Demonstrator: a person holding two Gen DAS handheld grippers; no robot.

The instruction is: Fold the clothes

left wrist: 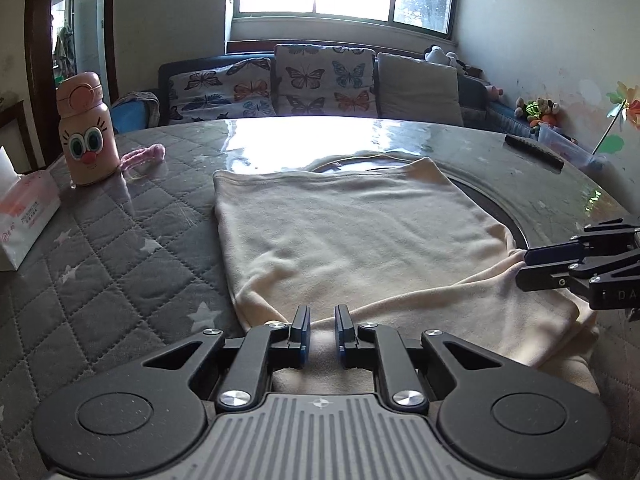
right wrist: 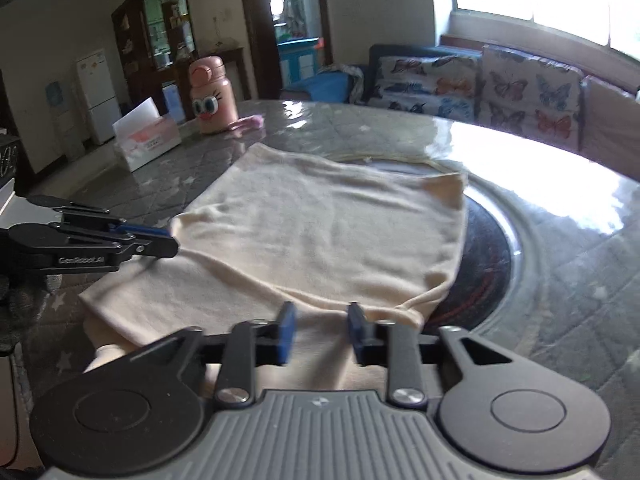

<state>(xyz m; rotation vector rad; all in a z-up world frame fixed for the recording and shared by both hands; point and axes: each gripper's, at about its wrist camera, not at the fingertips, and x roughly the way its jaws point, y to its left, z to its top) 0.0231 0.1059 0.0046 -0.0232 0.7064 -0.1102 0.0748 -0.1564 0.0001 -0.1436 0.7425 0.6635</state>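
A: Where is the garment sitting right now?

B: The cream garment (left wrist: 352,232) lies flat on the bench (left wrist: 120,240), already doubled over so a folded upper layer rests on a lower one. Its near edge runs across, just in front of both tools, and its long axis runs away from them toward the window side.

A: And the left hand-held gripper (left wrist: 322,326)?

B: Its blue pads stand a narrow gap apart with a ridge of cloth running between them at the near hem. From its own camera I cannot say for sure the pads are pressing that fabric; the right wrist view shows it side-on (right wrist: 166,240) at the garment's left corner, looking nearly closed, so I would guess it has a pinch on the edge.

A: The right hand-held gripper (right wrist: 322,330)?

B: Parted wider, over the near right corner. Cloth lies under and between its fingers, but the pads do not appear to press it, so I read it as released.

A: So what does the next move hinge on?

B: Both tools sit at the near edge, one per corner, with the cloth stretching straight ahead. Any further fold would likely carry that edge forward along the long axis, and the right one would need to close first.
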